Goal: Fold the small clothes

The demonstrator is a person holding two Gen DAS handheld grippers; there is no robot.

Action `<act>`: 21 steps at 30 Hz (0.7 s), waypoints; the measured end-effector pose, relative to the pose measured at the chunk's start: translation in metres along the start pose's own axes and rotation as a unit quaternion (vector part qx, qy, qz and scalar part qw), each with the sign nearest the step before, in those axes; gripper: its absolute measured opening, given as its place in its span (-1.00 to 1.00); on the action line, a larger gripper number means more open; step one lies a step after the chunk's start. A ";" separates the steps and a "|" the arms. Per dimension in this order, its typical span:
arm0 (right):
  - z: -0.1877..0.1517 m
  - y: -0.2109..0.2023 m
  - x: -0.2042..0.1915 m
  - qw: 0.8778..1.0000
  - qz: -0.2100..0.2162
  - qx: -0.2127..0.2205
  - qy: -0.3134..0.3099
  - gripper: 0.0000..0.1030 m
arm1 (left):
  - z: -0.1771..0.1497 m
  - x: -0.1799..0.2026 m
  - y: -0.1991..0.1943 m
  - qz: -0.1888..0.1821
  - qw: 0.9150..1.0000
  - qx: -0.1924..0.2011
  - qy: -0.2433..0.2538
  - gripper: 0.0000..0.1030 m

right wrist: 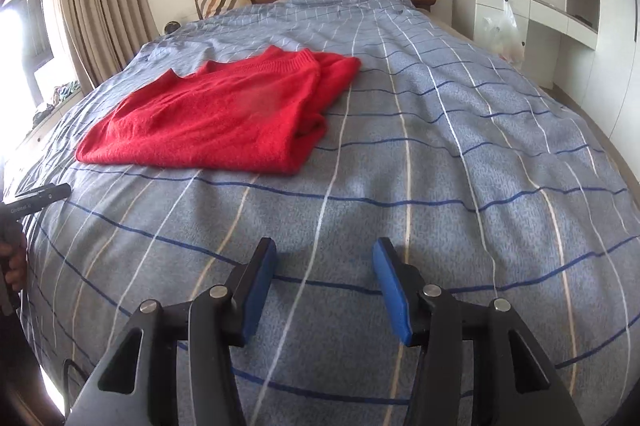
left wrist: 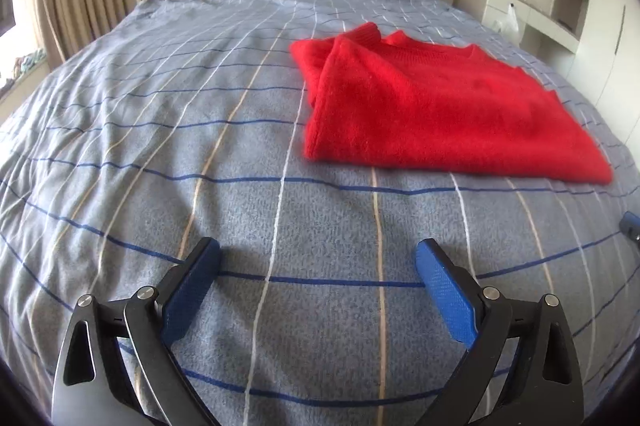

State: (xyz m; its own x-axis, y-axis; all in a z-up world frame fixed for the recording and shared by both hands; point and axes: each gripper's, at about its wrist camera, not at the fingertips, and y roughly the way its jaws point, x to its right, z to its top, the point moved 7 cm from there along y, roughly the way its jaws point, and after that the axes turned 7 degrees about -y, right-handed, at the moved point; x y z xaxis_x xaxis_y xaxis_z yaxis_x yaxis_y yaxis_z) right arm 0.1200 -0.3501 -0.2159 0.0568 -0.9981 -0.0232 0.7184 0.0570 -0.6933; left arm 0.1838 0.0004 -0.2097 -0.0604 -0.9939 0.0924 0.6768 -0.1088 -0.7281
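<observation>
Left gripper: your left gripper (left wrist: 318, 262) hangs over bare bedspread (left wrist: 160, 154) near the foot edge of the bed, its fingers spread wide and holding nothing

Right gripper: your right gripper (right wrist: 324, 266) is likewise low over the foot end, fingers parted with a clear gap, nothing between the blue pads (right wrist: 390, 290)

Sweater: the red sweater (left wrist: 432, 106) lies flat on the bedspread between your two grippers and farther up the bed, apart from both; both sleeves seem already folded in over the body, though the layers are hard to separate in these views

Step in hand: judged from the narrow shape, the side folds are done and the crosswise fold is still to come

Next move: you will need both grippers forward to the near hem corners, pinching all layers together, then carrying the hem up toward the collar (right wrist: 256, 64) without dragging the folded sleeve (left wrist: 348, 66) loose
</observation>
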 end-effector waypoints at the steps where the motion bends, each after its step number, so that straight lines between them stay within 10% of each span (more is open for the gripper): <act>1: -0.002 0.000 0.002 1.000 0.003 0.005 0.008 0.01 | -0.002 0.000 0.001 0.007 1.000 0.005 0.006 0.97; 21: -0.012 0.007 -0.003 0.999 -0.008 0.039 -0.003 0.14 | -0.009 0.001 0.009 0.023 1.000 0.007 0.012 0.99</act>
State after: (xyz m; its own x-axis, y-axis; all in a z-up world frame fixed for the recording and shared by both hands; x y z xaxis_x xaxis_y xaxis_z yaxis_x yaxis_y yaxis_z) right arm 0.1169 -0.3468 -0.2296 0.0489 -0.9988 -0.0084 0.7713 0.0431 -0.6350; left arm 0.1831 -0.0012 -0.2219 -0.0462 -0.9981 0.0416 0.6889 -0.0620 -0.7222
